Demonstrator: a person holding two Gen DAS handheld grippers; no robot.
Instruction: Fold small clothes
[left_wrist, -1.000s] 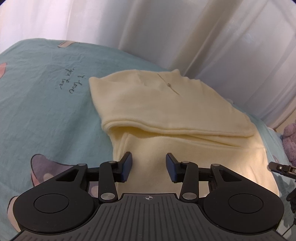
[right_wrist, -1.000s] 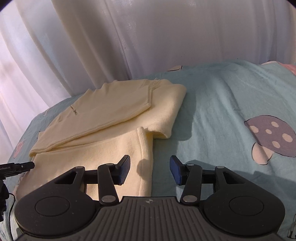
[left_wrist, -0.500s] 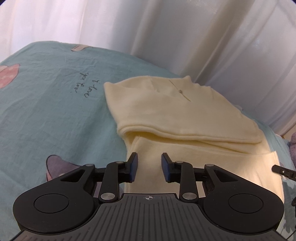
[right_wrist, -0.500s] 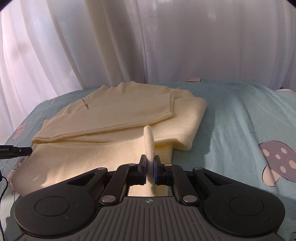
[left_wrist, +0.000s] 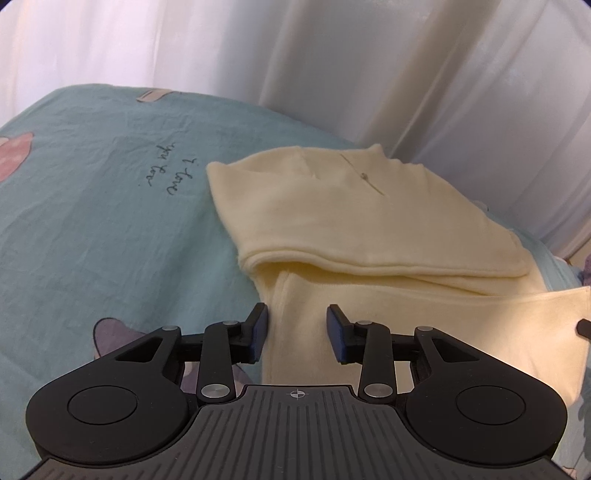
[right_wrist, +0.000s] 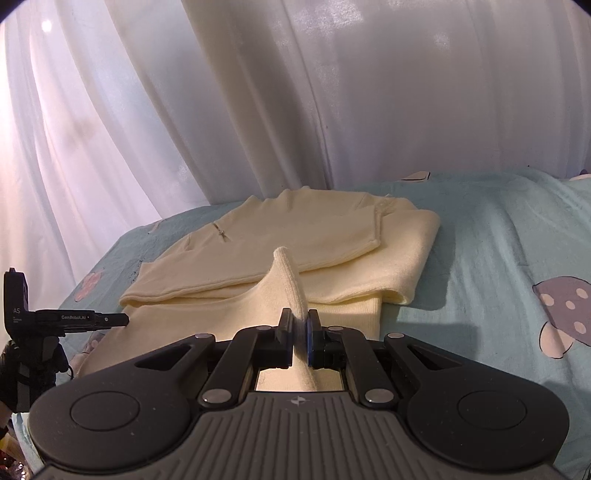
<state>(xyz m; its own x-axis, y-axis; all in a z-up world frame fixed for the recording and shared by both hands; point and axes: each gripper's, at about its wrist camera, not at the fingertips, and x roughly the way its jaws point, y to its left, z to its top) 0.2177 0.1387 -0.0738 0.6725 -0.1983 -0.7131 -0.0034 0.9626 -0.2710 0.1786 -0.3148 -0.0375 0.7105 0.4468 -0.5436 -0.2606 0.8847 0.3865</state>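
A cream knitted sweater lies partly folded on the teal bedsheet, its sleeves laid across the body. My left gripper hovers over the near left corner of the hem. Its jaws are opening, the cloth lies flat beneath them, and the pads do not press it. In the right wrist view the same sweater shows from the other side. My right gripper is shut on a pinched ridge of the hem, which stands lifted off the bed.
White curtains hang close behind the bed. The sheet carries mushroom prints on the right and handwriting on the left. The other gripper's tip pokes in at the left of the right wrist view.
My right gripper closed on the sweater's hem and raised it into a ridge. My left gripper shifted to the hem's left corner; its jaws narrowed, then widened a little.
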